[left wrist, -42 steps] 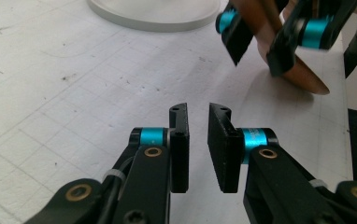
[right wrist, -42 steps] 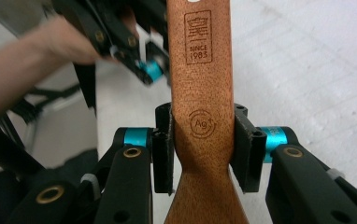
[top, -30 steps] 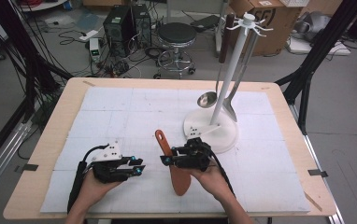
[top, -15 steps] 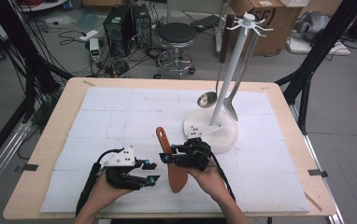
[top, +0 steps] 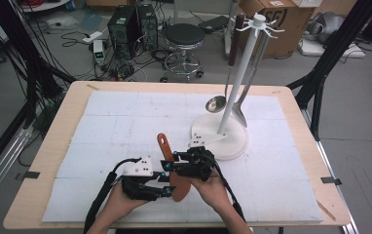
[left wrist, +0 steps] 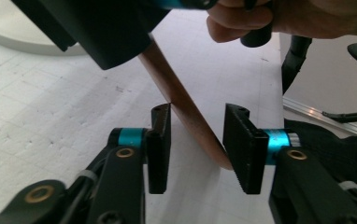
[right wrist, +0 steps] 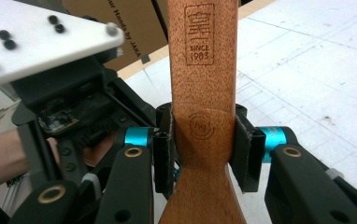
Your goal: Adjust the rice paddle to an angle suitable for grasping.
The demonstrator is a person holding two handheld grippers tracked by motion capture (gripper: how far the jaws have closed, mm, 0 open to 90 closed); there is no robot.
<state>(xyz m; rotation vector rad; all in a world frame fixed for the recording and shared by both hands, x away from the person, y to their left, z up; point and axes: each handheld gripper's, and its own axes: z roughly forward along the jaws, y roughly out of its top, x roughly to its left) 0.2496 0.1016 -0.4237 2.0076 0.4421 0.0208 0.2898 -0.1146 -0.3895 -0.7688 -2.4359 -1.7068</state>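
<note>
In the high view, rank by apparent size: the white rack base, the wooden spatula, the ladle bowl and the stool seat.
1. White rack base, largest.
2. Stool seat and wooden spatula: similar extent. The stool stands farther from the camera and grippers cover part of the spatula, so their order is unsure.
3. Ladle bowl, smallest.

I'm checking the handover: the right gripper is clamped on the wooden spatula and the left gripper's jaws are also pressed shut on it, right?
Not quite. The right gripper is clamped on the wooden spatula, but the left gripper isn't pressed shut: the left gripper view shows the blade passing between its jaws with gaps.
</note>
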